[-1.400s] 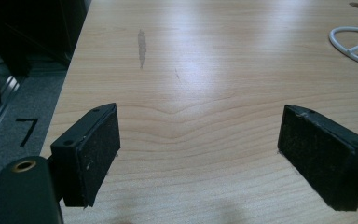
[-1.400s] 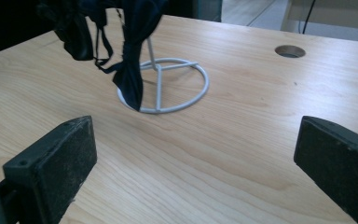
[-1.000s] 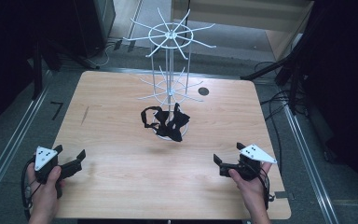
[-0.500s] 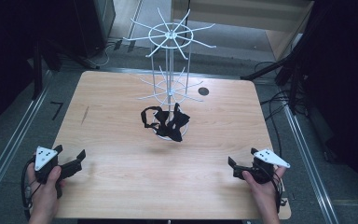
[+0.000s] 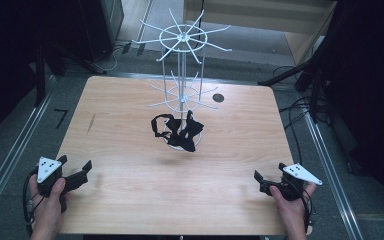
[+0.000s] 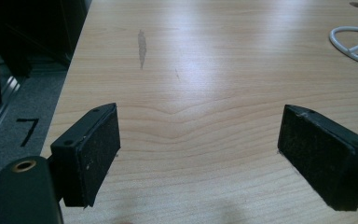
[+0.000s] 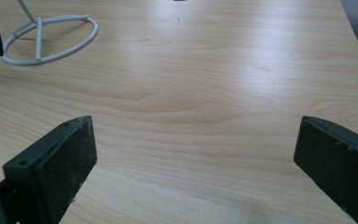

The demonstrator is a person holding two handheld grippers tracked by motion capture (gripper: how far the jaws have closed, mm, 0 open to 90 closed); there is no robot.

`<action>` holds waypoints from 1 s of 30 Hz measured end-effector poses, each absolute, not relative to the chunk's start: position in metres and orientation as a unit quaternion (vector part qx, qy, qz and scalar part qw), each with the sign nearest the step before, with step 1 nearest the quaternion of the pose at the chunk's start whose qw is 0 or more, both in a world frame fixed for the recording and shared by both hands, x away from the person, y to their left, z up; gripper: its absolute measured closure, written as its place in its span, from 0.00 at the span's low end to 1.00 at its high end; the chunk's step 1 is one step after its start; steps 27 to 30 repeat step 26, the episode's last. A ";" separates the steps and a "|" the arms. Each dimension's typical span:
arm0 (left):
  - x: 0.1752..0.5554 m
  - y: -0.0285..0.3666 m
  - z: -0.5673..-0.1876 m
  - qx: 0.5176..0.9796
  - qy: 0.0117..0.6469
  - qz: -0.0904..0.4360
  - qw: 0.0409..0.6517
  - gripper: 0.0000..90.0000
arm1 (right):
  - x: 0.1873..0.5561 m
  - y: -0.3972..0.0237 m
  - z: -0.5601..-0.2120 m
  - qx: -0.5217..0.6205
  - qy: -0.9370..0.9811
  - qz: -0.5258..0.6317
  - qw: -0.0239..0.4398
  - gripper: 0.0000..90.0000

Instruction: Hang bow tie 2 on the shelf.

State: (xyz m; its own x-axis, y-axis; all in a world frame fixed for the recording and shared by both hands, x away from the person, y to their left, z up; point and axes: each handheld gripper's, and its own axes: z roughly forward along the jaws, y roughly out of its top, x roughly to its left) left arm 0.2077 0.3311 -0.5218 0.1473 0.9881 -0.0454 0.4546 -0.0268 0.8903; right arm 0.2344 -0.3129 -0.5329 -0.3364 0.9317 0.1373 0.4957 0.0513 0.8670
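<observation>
While the black bow tie hangs on the white wire rack, both the left gripper and right gripper rest well short of the rack, jaws spread and empty, so nothing looks left to handle.

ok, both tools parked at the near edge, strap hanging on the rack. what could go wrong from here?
1. The black strap hangs low by the rack's base ring; a grab there could catch the wire and drag or tip the rack.
2. The strap is a tangle of loops, so one tool may pinch just one strand.
3. Left tool and right tool are open and far from it; both reaching in could crowd the pole.
</observation>
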 end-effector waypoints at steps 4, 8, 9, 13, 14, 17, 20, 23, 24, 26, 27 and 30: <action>0.208 0.331 -0.522 0.637 0.566 0.326 0.408 0.15 | 0.233 -0.323 -0.540 0.530 0.683 0.438 0.246 0.00; 0.208 0.331 -0.522 0.637 0.566 0.327 0.408 0.15 | 0.230 -0.339 -0.547 0.546 0.674 0.432 0.247 0.00; 0.208 0.331 -0.522 0.637 0.566 0.327 0.408 0.15 | 0.229 -0.341 -0.546 0.548 0.670 0.435 0.247 0.00; 0.208 0.331 -0.522 0.637 0.567 0.326 0.409 0.15 | 0.226 -0.347 -0.547 0.546 0.671 0.436 0.249 0.00; 0.208 0.331 -0.522 0.637 0.567 0.325 0.409 0.15 | 0.225 -0.348 -0.547 0.546 0.670 0.437 0.249 0.00; 0.208 0.331 -0.522 0.636 0.567 0.327 0.410 0.15 | 0.222 -0.353 -0.547 0.548 0.669 0.435 0.250 0.00; 0.208 0.331 -0.522 0.635 0.567 0.327 0.410 0.15 | 0.219 -0.355 -0.548 0.550 0.669 0.432 0.252 0.00; 0.208 0.332 -0.522 0.637 0.567 0.325 0.409 0.15 | 0.217 -0.356 -0.548 0.548 0.672 0.429 0.252 0.00; 0.208 0.332 -0.522 0.636 0.569 0.324 0.409 0.15 | 0.217 -0.355 -0.549 0.550 0.672 0.429 0.250 0.00; 0.208 0.332 -0.522 0.636 0.570 0.323 0.408 0.15 | 0.219 -0.353 -0.551 0.551 0.674 0.423 0.251 0.00; 0.208 0.332 -0.522 0.636 0.570 0.323 0.408 0.15 | 0.219 -0.353 -0.551 0.551 0.674 0.423 0.251 0.00; 0.208 0.332 -0.522 0.636 0.570 0.323 0.408 0.15 | 0.219 -0.353 -0.551 0.551 0.674 0.423 0.251 0.00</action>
